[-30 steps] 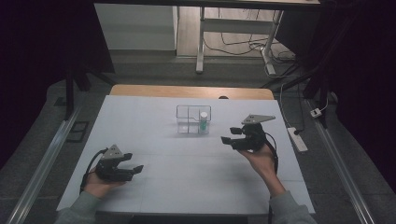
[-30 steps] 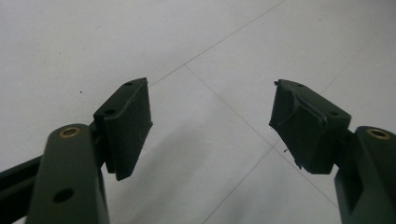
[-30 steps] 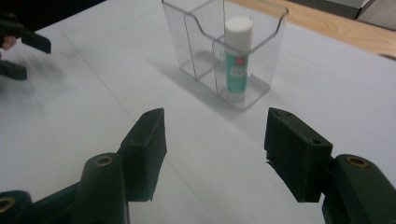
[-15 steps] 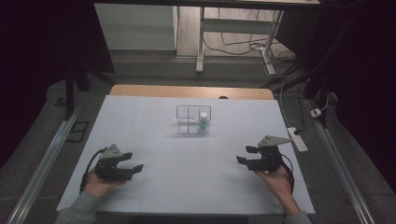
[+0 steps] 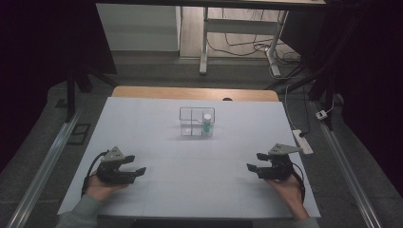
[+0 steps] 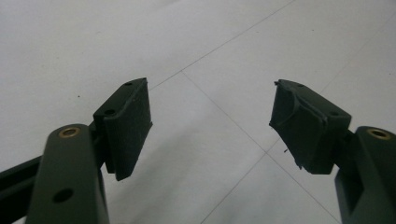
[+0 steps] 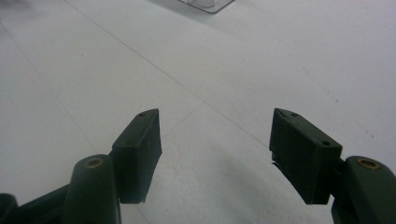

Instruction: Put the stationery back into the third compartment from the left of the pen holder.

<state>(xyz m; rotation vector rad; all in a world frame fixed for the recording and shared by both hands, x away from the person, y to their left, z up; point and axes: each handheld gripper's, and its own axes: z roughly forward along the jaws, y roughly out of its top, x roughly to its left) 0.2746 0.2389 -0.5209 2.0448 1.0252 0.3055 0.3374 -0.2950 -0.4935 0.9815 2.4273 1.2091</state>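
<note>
Our right gripper (image 5: 255,167) now rests low at the near right of the white-covered bench (image 5: 199,175), well apart from the clear plastic divided box (image 5: 196,121) that stands toward the far middle. A second ago this gripper hung higher and close beside the box; half a second ago it had already come back near where it rests now. Its jaws have just been opening and stand released with only bare bench surface between them, as the right gripper view confirms (image 7: 215,154). We judge that it has let go and drawn back, so its part of the work looks finished.

The small clear bottle with a white cap and green contents (image 5: 207,124) stands upright in the box's right-hand compartment, in the same place as in both earlier frames; neither gripper touches it.

Our left gripper (image 5: 135,164) sits at the near left of the bench, unmoved against the earlier frames, jaws spread wide and holding nothing (image 6: 210,126). The box itself has not shifted either.
</note>
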